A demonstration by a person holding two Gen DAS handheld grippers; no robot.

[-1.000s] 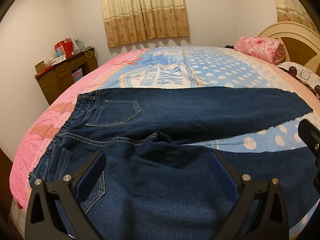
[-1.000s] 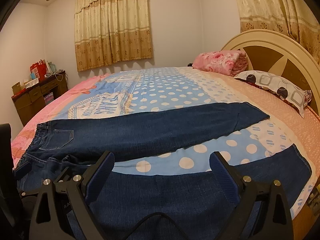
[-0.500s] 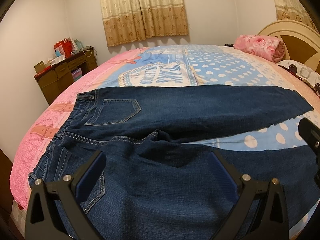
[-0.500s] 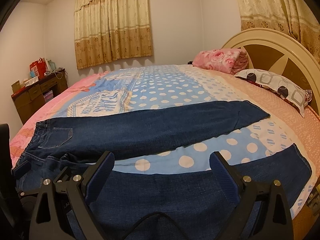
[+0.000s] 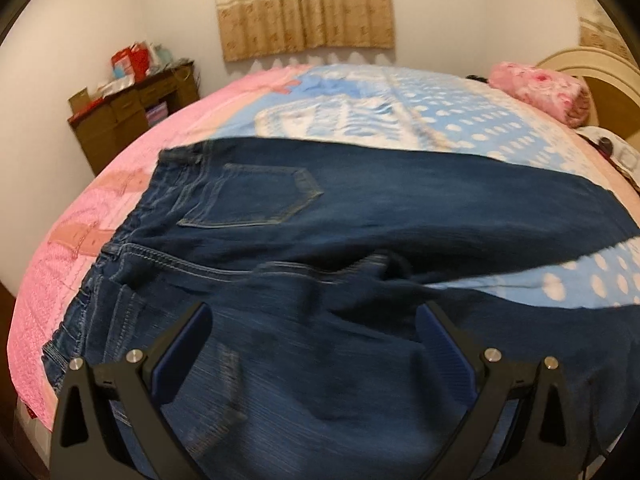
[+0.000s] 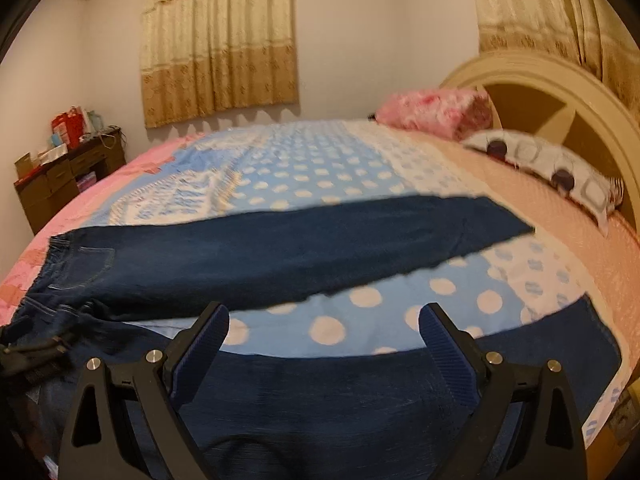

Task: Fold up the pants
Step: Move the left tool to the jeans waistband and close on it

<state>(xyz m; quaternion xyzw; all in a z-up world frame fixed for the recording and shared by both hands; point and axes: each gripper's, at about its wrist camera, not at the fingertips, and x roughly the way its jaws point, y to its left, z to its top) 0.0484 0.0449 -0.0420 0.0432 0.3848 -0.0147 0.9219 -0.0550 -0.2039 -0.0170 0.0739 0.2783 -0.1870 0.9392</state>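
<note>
Dark blue jeans lie flat on the bed, back pockets up, waistband to the left and the two legs spread apart to the right. My left gripper is open and empty, hovering over the near leg close to the seat and crotch. In the right wrist view the jeans show both legs with dotted sheet between them. My right gripper is open and empty above the inner edge of the near leg, midway along it. Both views are blurred.
The bed has a blue dotted and pink cover. A pink folded blanket and patterned pillow lie by the cream headboard at right. A brown cluttered dresser stands at far left. Curtains hang behind.
Both grippers have moved forward and lower over the jeans, and the left has swung toward the waistband. The jeans have not moved. Both grippers stay open.
</note>
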